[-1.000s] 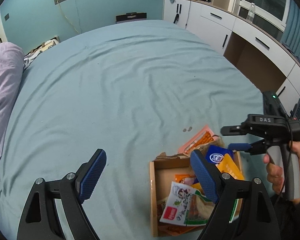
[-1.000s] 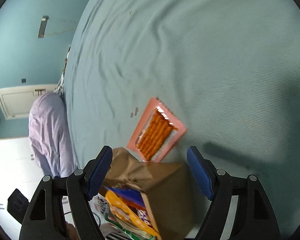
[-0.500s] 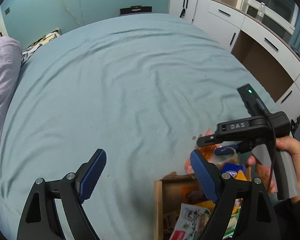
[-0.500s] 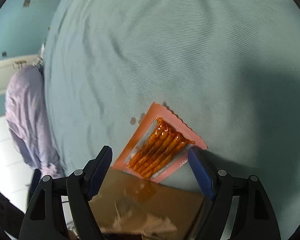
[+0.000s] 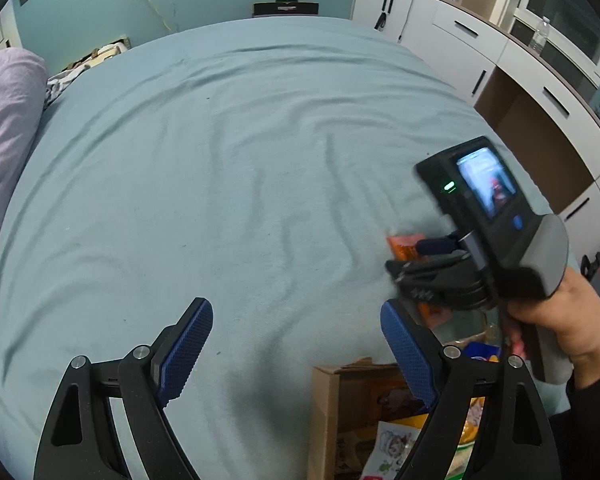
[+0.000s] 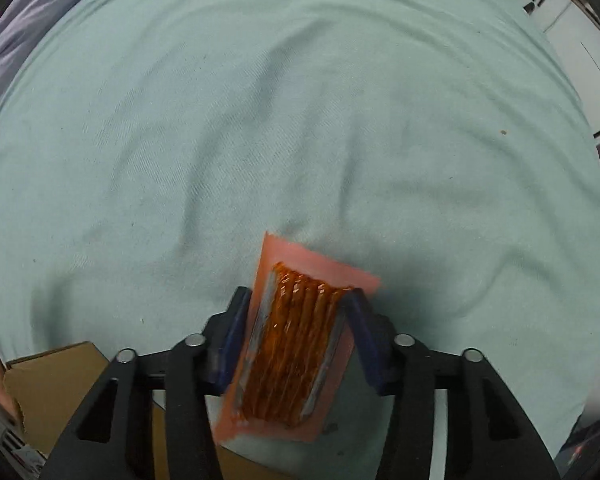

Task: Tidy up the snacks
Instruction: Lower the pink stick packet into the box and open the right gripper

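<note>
A pink packet of orange snack sticks (image 6: 296,340) sits between the blue pads of my right gripper (image 6: 296,332), which is shut on it just above the teal bed sheet. In the left wrist view the same packet (image 5: 406,246) peeks out beyond the right gripper (image 5: 424,254). A cardboard box (image 5: 326,408) with several snack packets stands at the lower right; its corner also shows in the right wrist view (image 6: 52,384). My left gripper (image 5: 296,348) is open and empty over the sheet, left of the box.
The teal bed (image 5: 240,160) fills both views. A lilac pillow (image 5: 4,120) lies at the left edge. White cabinets and a desk (image 5: 540,80) run along the right side of the bed.
My right gripper has turned, moved onto the pink packet and closed on it. My left gripper has drifted so less of the box shows.
</note>
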Available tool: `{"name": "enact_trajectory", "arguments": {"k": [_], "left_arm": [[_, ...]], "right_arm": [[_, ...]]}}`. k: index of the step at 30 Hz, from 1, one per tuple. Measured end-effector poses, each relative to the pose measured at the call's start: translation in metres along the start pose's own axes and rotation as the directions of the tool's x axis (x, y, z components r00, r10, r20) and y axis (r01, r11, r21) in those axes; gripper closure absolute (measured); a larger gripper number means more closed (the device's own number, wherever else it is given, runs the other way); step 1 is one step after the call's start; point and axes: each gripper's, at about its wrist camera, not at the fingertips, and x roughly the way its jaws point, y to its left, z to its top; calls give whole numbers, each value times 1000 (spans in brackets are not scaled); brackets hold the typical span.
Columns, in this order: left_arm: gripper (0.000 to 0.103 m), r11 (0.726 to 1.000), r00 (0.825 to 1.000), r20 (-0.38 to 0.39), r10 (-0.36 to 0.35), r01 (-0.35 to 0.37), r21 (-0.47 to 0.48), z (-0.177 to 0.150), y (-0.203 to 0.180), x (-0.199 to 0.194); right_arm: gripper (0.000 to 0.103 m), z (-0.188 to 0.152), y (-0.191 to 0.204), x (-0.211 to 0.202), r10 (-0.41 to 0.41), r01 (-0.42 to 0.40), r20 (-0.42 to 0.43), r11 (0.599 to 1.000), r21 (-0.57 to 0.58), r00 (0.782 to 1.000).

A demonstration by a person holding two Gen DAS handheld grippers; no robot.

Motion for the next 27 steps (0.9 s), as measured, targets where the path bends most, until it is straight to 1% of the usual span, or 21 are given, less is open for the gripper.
{"name": "enact_trajectory", "arguments": {"k": [1, 2, 4, 5, 6, 8, 9, 11, 12, 13, 14, 15, 17, 18, 20, 22, 23, 24, 25, 26, 27], "left_arm": [[16, 1000, 1000, -2, 0, 0, -2, 0, 1, 1], [16, 1000, 1000, -6, -1, 1, -4, 0, 1, 2], [16, 1000, 1000, -7, -8, 8, -6, 1, 0, 3], [16, 1000, 1000, -5, -10, 10, -3, 0, 0, 3], [16, 1000, 1000, -4, -9, 9, 2, 0, -1, 2], [16, 1000, 1000, 3, 0, 0, 16, -1, -1, 0], [16, 1000, 1000, 7, 5, -5, 21, -1, 0, 0], [16, 1000, 1000, 15, 11, -11, 21, -2, 0, -2], [16, 1000, 1000, 20, 10, -11, 17, -2, 1, -4], [16, 1000, 1000, 25, 10, -10, 12, -3, 2, -6], [16, 1000, 999, 34, 9, -10, 6, -3, 3, -8], [16, 1000, 999, 41, 10, -10, 2, -3, 4, -10], [16, 1000, 998, 62, 22, -22, 3, -4, 4, -14], [16, 999, 997, 68, 36, -36, 6, -6, 4, -15], [16, 998, 996, 75, 55, -55, 7, -8, 5, -16], [16, 998, 995, 76, 64, -64, -2, -11, 7, -17], [16, 998, 995, 77, 65, -65, -9, -12, 8, -19], [16, 998, 995, 80, 68, -67, -17, -13, 10, -21], [16, 997, 994, 83, 71, -69, -23, -14, 10, -22], [16, 997, 993, 87, 75, -72, -27, -15, 10, -24], [16, 996, 992, 92, 82, -79, -31, -16, 10, -27]], "right_arm": [[74, 1, -11, -2, 43, -44, 18, 998, 44, 999], [75, 4, -17, -4, 69, -72, 42, 994, 86, 997], [77, 2, -34, -12, 56, -72, 116, 987, 143, 992], [92, 0, -42, -15, 68, -93, 142, 980, 175, 988], [99, -1, -48, -20, 73, -109, 176, 973, 205, 982], [99, -7, -60, -36, 92, -161, 257, 952, 261, 962], [99, -12, -65, -47, 93, -183, 308, 943, 279, 947], [99, -29, -70, -72, 64, -190, 385, 935, 298, 921], [99, -38, -70, -83, 70, -213, 425, 930, 299, 902], [99, -50, -72, -100, 94, -262, 487, 921, 289, 869], [99, -66, -71, -119, 100, -295, 541, 912, 285, 835], [99, -79, -68, -133, 113, -324, 580, 906, 274, 807], [99, -110, -57, -162, 199, -429, 669, 882, 196, 716], [99, -121, -49, -169, 239, -462, 685, 873, 159, 688], [99, -147, -27, -175, 327, -520, 687, 850, 87, 649], [99, -166, -11, -163, 401, -570, 655, 820, 55, 640], [99, -177, -4, -157, 424, -582, 642, 812, 43, 639], [99, -187, 6, -149, 438, -581, 627, 814, 28, 644], [98, -192, 15, -142, 443, -569, 605, 822, 20, 661], [98, -198, 27, -136, 403, -509, 583, 861, 21, 705], [98, -201, 34, -135, 343, -438, 582, 899, 26, 738]]}}
